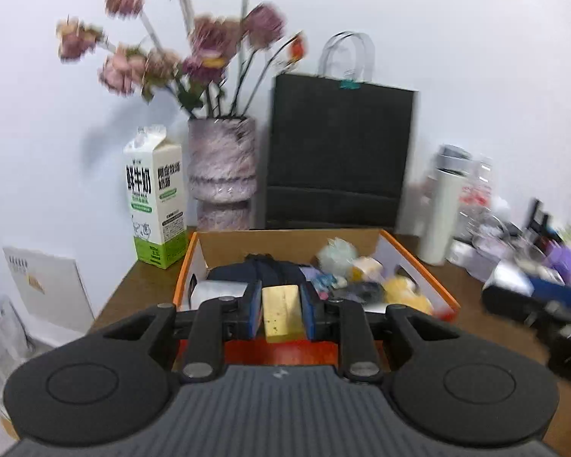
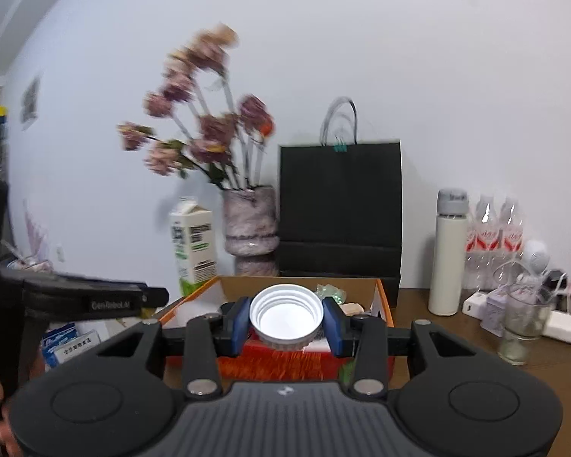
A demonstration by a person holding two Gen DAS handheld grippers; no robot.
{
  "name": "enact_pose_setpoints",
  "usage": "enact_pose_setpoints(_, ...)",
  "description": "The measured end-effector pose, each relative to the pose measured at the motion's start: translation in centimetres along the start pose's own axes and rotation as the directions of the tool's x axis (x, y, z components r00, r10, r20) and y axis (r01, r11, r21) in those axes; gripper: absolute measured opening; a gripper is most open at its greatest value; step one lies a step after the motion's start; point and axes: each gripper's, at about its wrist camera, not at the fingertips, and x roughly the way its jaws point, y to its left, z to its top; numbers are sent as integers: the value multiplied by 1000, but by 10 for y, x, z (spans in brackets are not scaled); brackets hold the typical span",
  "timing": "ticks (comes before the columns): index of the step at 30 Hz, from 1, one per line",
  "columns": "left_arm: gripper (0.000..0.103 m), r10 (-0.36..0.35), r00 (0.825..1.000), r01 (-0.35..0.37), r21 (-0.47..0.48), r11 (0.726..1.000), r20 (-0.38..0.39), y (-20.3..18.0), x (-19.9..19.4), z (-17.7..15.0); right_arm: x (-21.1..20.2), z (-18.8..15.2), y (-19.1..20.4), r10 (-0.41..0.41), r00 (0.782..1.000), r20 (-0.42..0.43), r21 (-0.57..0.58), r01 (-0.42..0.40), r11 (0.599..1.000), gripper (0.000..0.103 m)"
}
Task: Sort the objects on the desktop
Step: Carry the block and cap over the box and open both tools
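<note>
Sorting partly done: left gripper (image 1: pixel 282 314) fingers clamp a yellow rectangular block (image 1: pixel 281 312), right gripper (image 2: pixel 285 321) fingers clamp a white ribbed plastic lid (image 2: pixel 285 316), both above the part-filled orange-rimmed cardboard box (image 1: pixel 418 266); worktop (image 1: pixel 472 316) clutter remains.

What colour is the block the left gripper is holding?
Pale yellow block, speckled, clamped in the left gripper; left wrist view shows it best.

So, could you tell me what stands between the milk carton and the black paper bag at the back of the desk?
A mottled pink vase of dried flowers stands between the milk carton and the black paper bag; both wrist views show it.
</note>
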Motion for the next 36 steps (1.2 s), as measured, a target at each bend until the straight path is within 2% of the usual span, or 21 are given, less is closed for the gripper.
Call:
enact_pose_setpoints(2,23,30,999,-30,-21,999,-17,0,25,7,38,7,-10,-20,999,-43,43,22,999,39)
enact_pose_setpoints(4,23,21,999,-22,-37,999,-25,1,41,8,73,8,-18,-24,995,-101,78,32,996,39)
enact_pose_setpoints(8,23,27,997,-30,-35,999,-66,5,80,4,125,3,-27,-16,985,-170,68,28,997,39)
enact_pose_setpoints(10,23,24,992,-28,-30,999,-126,5,98,3,145,2,-32,-18,982,-189,78,33,996,39)
enact_pose_setpoints(12,23,13,991,-17,-24,1000,-135,5,107,4,159,2,-33,-11,974,-225,67,26,997,38)
enact_pose_setpoints(16,23,21,988,-17,27,999,-151,-4,122,2,177,1,-28,-24,971,-238,24,31,999,38)
enact_pose_setpoints(19,23,-26,984,27,0,1000,-178,-2,131,1,187,-3,-32,-21,971,-240,48,34,998,39)
enact_pose_setpoints(21,25,-46,981,54,34,998,-187,-5,132,2,192,-5,-38,-6,972,-233,82,26,996,39)
enact_pose_setpoints(22,37,-43,984,54,54,997,-175,-7,131,4,196,-5,-40,2,973,-232,93,20,995,39)
enact_pose_setpoints(23,71,-28,986,38,60,997,-162,-8,129,5,198,-6,-41,-6,975,-221,100,29,995,39)
enact_pose_setpoints(25,87,8,992,-1,61,998,-125,-6,123,8,201,-8,-42,-45,977,-209,106,69,992,52)
enact_pose_setpoints(27,87,12,993,-5,56,998,-118,-2,119,11,199,-9,-42,-73,977,-201,99,94,991,59)
enact_pose_setpoints(30,101,31,990,-31,2,1000,-139,9,119,17,195,-6,-47,-75,978,-192,120,100,988,69)
enact_pose_setpoints(36,103,50,984,-56,-35,998,-169,26,120,22,182,6,-53,-101,975,-197,118,126,985,83)
